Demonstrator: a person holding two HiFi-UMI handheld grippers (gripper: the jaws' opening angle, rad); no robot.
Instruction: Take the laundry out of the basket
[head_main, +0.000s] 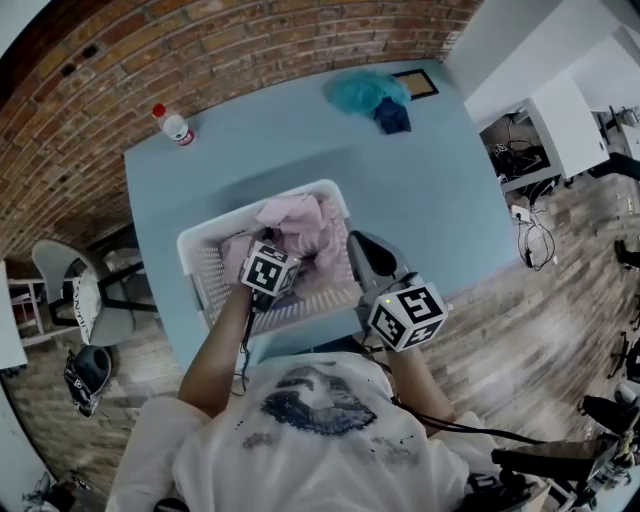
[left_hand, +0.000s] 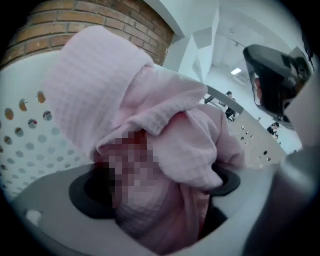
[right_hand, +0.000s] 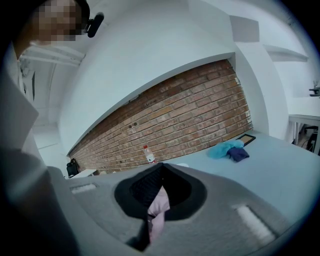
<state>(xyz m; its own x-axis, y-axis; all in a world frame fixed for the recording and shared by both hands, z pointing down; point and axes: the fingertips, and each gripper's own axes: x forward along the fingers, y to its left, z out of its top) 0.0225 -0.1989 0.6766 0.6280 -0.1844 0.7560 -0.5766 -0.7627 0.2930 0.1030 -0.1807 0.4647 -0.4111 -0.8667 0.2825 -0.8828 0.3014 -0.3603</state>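
A white perforated laundry basket (head_main: 200, 248) stands at the near edge of the blue table (head_main: 430, 200), with bunched pink cloth (head_main: 300, 215) inside. My left gripper (head_main: 288, 248) reaches down into the basket. In the left gripper view its jaws stand wide open (left_hand: 160, 182) around the pink cloth (left_hand: 125, 85), which fills the gap between them; the basket wall (left_hand: 25, 130) is at the left. My right gripper (head_main: 358, 243) sits at the basket's right rim. It is shut (right_hand: 160, 186), with a strip of pink cloth (right_hand: 159, 206) caught in the slit between its jaws.
At the table's far end lie a teal cloth (head_main: 362, 92) and a dark blue cloth (head_main: 392, 117) beside a flat black-framed panel (head_main: 415, 83). A red-capped bottle (head_main: 174, 125) stands at the far left corner. A brick wall runs behind; a chair (head_main: 70, 285) is left, white desks right.
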